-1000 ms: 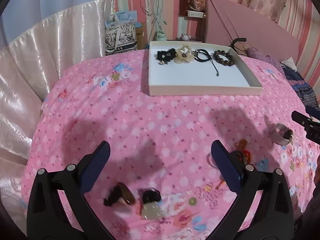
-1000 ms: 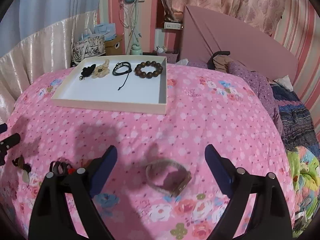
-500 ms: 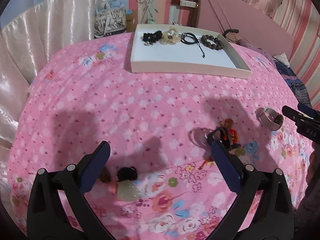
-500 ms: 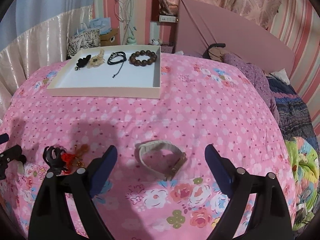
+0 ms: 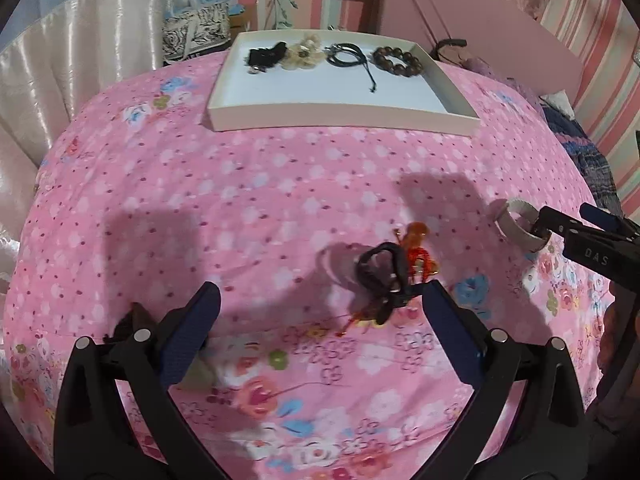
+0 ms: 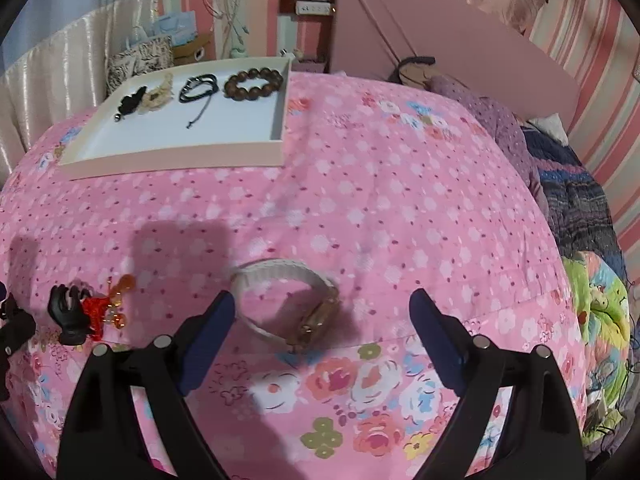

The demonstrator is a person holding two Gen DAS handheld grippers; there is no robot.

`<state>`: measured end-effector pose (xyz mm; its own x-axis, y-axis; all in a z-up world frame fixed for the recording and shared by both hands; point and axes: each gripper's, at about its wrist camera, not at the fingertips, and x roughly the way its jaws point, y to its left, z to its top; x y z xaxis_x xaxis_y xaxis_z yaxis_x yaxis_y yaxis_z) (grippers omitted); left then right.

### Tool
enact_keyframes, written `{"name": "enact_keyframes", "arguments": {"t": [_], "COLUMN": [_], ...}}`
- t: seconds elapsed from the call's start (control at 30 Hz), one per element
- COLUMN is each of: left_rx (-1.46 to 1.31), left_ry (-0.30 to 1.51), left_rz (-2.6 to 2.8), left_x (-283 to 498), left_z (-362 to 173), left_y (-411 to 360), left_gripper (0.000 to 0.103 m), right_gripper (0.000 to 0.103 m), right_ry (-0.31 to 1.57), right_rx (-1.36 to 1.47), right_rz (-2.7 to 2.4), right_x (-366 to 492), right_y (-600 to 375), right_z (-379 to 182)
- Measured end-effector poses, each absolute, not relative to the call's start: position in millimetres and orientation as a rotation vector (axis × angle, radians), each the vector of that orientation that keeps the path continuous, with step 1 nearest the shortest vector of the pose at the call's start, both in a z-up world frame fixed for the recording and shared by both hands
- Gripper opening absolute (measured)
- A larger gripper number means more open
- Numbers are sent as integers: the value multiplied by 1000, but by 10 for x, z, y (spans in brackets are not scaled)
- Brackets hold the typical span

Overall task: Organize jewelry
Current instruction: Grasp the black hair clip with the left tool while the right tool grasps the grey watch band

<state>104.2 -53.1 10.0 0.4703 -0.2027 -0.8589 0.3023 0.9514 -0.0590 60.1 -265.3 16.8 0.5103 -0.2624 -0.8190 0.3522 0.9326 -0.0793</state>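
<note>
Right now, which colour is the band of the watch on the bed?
The watch band is off-white or cream, seen best in the right wrist view.

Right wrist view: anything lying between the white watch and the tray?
Nothing. In the right wrist view only bare pink floral bedspread lies between the white watch and the tray. The left wrist view shows that stretch bare too.

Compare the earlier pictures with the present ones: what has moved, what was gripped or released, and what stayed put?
Both grippers have come lower and closer to the pink floral bedspread. The right gripper now straddles the white-strapped wristwatch; the left gripper has neared the black cord with red and orange beads. Nothing was gripped or released: both jaws remain wide open. The white tray and its four pieces are unchanged.
</note>
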Motion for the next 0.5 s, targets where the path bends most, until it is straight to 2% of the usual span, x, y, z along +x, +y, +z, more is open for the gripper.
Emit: {"name": "enact_keyframes", "arguments": {"t": [0.23,0.33,0.43,0.5], "left_rx": [136,140,138,128], "left_ry": [1081,1100,1123,1141], "left_rz": [-312,-320,-304,-307], "left_x": [1125,1182,1282,1315], "left_z": [-1,-50,-107,-136], "left_y": [-834,-860,-835,-816], "left_gripper": [96,86,79,69], "right_gripper": [85,71,68,68], "right_ry": [1002,1007,1008,1007], "right_rx": [94,128,161,168], "right_rz": [-411,-396,-392,-390], "right_x": [711,736,750,752], "right_y": [-2779,-2823,-2865,-2875], "right_z": [52,-6,-47,-58]}}
